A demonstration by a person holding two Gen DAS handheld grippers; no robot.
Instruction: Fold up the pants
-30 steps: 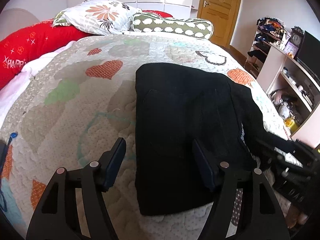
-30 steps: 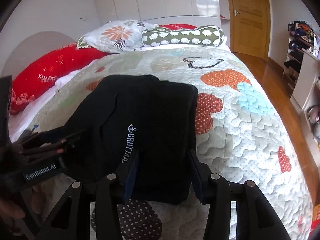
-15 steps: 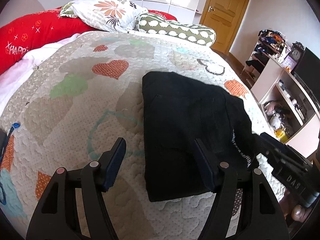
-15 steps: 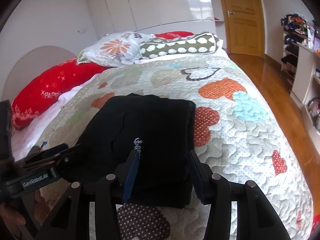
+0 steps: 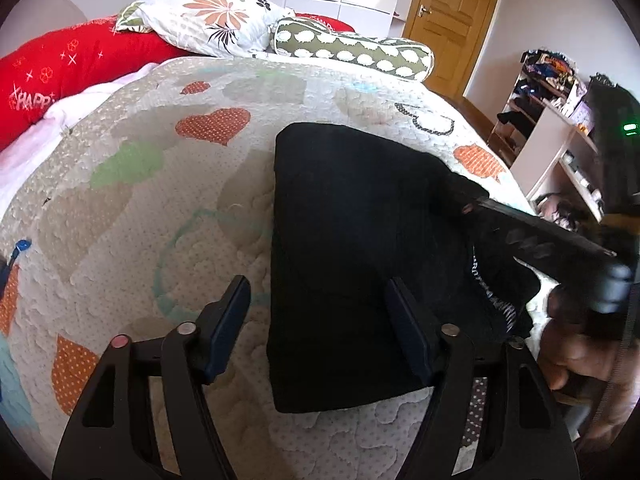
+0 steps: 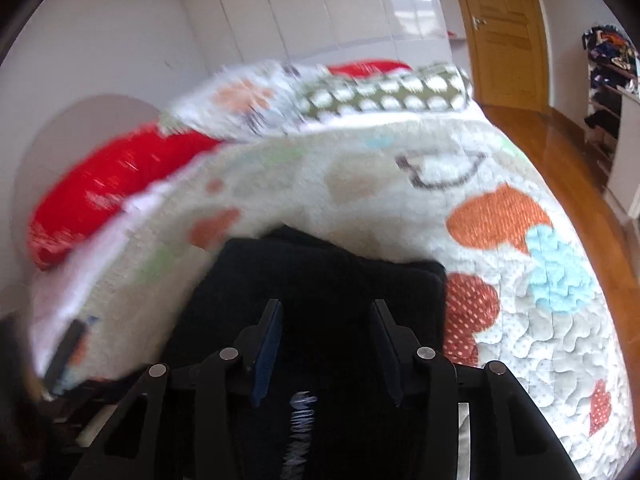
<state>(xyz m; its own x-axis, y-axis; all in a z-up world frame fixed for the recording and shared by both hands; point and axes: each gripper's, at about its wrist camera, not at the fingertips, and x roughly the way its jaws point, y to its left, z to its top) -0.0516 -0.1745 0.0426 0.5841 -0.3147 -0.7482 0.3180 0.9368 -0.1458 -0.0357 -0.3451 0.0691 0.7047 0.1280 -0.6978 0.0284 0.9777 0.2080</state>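
Note:
The black pants [image 5: 352, 248] lie folded into a rough rectangle on the quilted bed; they also show in the right wrist view [image 6: 320, 280], blurred. My left gripper [image 5: 320, 304] is open and empty above the pants' near left edge, one finger over the quilt and one over the cloth. My right gripper [image 6: 324, 328] is open and empty, raised above the pants' near right part, where white lettering [image 6: 298, 428] shows. In the left wrist view the right gripper's body [image 5: 552, 240] reaches over the pants' right side.
The heart-patterned quilt [image 5: 160, 200] covers the bed. A red pillow [image 5: 60, 76], a floral pillow [image 5: 208, 20] and a green spotted bolster [image 5: 352, 48] lie at the head. Shelves with clutter [image 5: 560, 128] stand to the right; a wooden door [image 5: 452, 12] is behind.
Both grippers have lifted and pulled back from the pants. The right gripper has tilted and swung fast, blurring its view. The pants have not moved.

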